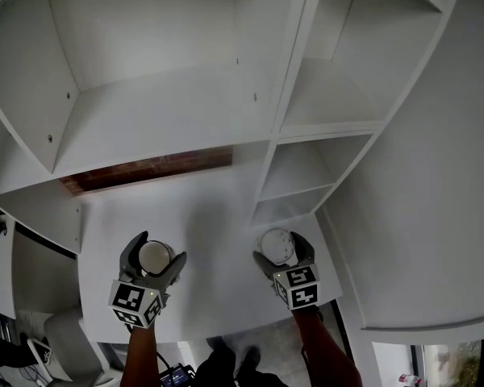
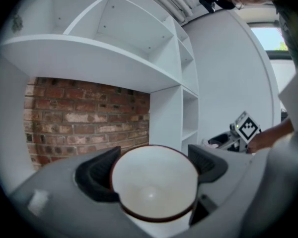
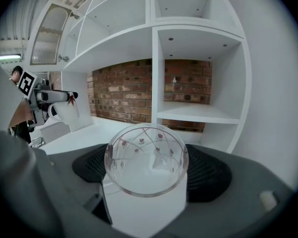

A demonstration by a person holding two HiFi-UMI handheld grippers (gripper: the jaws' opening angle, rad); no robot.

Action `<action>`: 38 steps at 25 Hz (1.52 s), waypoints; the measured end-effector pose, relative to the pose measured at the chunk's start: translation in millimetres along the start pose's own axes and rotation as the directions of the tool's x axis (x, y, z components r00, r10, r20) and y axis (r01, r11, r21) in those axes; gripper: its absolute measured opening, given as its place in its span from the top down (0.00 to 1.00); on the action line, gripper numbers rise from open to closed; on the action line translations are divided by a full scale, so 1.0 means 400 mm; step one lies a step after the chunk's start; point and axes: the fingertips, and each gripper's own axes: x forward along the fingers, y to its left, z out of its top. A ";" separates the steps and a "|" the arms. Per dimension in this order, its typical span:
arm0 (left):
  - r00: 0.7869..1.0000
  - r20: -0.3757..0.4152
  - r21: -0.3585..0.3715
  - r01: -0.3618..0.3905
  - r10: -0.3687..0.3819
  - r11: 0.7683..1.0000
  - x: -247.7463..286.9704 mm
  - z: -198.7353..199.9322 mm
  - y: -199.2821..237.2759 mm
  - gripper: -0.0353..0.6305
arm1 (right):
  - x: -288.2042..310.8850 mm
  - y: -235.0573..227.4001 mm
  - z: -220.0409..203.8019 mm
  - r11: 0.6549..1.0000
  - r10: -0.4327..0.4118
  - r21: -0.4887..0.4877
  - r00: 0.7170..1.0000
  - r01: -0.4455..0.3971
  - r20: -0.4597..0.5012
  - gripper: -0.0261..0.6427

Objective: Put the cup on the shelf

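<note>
A white cup with a dark red rim (image 2: 154, 182) sits upright between the jaws of my left gripper (image 2: 151, 168), which is shut on it. From the head view this cup (image 1: 153, 257) and left gripper (image 1: 156, 248) hang over the white counter at lower left. My right gripper (image 3: 151, 168) is shut on a clear glass cup with small flower prints (image 3: 146, 160), seen in the head view as the glass cup (image 1: 276, 245) in the right gripper (image 1: 280, 247). The wide white shelf (image 1: 161, 111) lies above and beyond both, empty.
A white counter (image 1: 202, 208) runs below the shelf, with a brick wall (image 1: 153, 168) behind it. Narrow open compartments (image 1: 294, 172) stack on the right beside a tall white side panel (image 1: 419, 216). A chair (image 1: 60, 329) stands at lower left.
</note>
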 end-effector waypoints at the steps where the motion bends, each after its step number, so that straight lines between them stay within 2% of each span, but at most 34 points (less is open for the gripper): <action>1: 1.000 0.007 0.004 0.002 -0.002 1.000 -0.004 0.018 -0.006 0.31 | -0.011 -0.002 0.011 1.000 -0.001 0.000 1.000 0.001 0.005 0.26; 15: 0.992 0.126 0.088 0.017 -0.028 0.996 -0.060 0.317 -0.090 0.31 | -0.185 -0.057 0.192 1.000 -0.016 -0.023 0.997 0.018 0.081 0.26; 25: 0.975 0.218 0.152 -0.002 -0.032 0.988 -0.112 0.521 -0.139 0.31 | -0.317 -0.098 0.337 0.998 -0.027 -0.054 0.985 0.037 0.170 0.26; 31: 0.958 0.283 0.208 -0.023 -0.038 0.978 -0.144 0.657 -0.164 0.31 | -0.388 -0.116 0.424 0.996 -0.031 -0.079 0.974 0.050 0.222 0.26; 38: 0.953 0.302 0.248 -0.044 -0.034 0.968 -0.131 0.778 -0.149 0.31 | -0.456 -0.139 0.559 0.989 -0.028 -0.131 0.960 0.067 0.278 0.26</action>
